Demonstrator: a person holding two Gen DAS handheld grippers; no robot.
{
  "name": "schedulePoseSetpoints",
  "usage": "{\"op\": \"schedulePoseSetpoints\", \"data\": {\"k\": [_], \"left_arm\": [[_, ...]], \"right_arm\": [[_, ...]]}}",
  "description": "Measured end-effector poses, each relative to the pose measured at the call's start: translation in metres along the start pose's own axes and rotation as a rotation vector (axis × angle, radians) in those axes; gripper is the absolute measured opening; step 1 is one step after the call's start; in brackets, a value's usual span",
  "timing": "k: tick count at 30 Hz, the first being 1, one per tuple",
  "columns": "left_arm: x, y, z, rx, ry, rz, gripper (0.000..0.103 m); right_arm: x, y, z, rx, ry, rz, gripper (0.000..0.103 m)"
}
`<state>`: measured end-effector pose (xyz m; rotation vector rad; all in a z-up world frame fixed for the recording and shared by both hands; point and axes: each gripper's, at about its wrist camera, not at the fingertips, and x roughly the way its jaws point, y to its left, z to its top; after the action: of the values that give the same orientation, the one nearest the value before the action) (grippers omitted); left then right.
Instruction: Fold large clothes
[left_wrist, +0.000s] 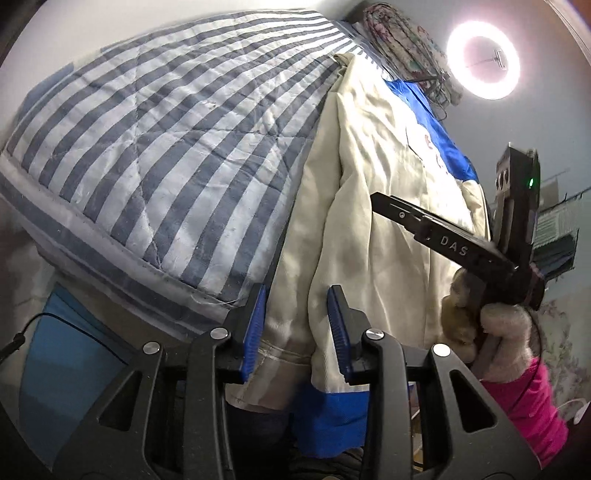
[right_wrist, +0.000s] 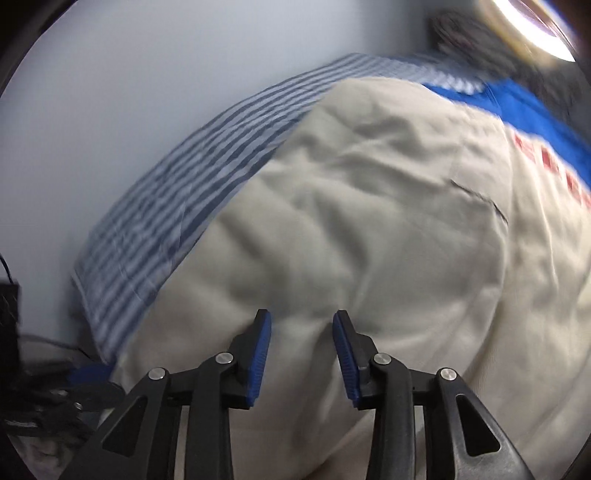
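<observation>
The cream-and-blue jacket (left_wrist: 373, 155) lies spread over the striped quilt (left_wrist: 155, 122), and the left gripper (left_wrist: 296, 328) has its jaws apart with a bunched cream fold and hem standing between them, pads not visibly pressing. It looks like a mid-fold regrasp: the next move calls for closing firmly on that hem before any lift. The left view alone shows the right gripper (left_wrist: 384, 206) out beyond the fold, carried by a gloved hand (left_wrist: 495, 332). The right view, blurred, shows only its own jaws parted just above bare cream cloth, nothing between them.
</observation>
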<state>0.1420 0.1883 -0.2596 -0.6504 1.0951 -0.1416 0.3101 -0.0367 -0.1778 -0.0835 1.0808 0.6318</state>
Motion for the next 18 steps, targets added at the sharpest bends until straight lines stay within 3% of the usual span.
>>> {"op": "schedulePoseSetpoints", "data": {"k": [2,4,10,12,13,18], "left_arm": [[-0.002,-0.006,-0.002,0.027,-0.009,0.015,0.032],[-0.002,-0.012,-0.004,0.052,-0.019,0.026,0.012],[-0.010,-0.035,-0.009,0.136,-0.071,0.028,0.003],[-0.011,-0.042,-0.010,0.157,-0.077,0.017,0.003],[-0.010,-0.045,-0.011,0.164,-0.078,0.015,0.003],[-0.005,-0.057,-0.012,0.188,-0.075,0.007,0.002]], "right_arm": [[-0.007,0.001,0.000,0.025,0.021,0.048,0.037],[-0.020,-0.002,-0.002,0.066,0.014,0.107,0.036],[-0.039,-0.001,0.004,0.166,0.027,0.248,0.043],[-0.039,0.007,0.011,0.166,0.042,0.257,0.063],[-0.034,0.011,0.019,0.162,0.054,0.261,0.066],[-0.005,0.031,0.045,0.162,0.127,0.191,0.066]]}}
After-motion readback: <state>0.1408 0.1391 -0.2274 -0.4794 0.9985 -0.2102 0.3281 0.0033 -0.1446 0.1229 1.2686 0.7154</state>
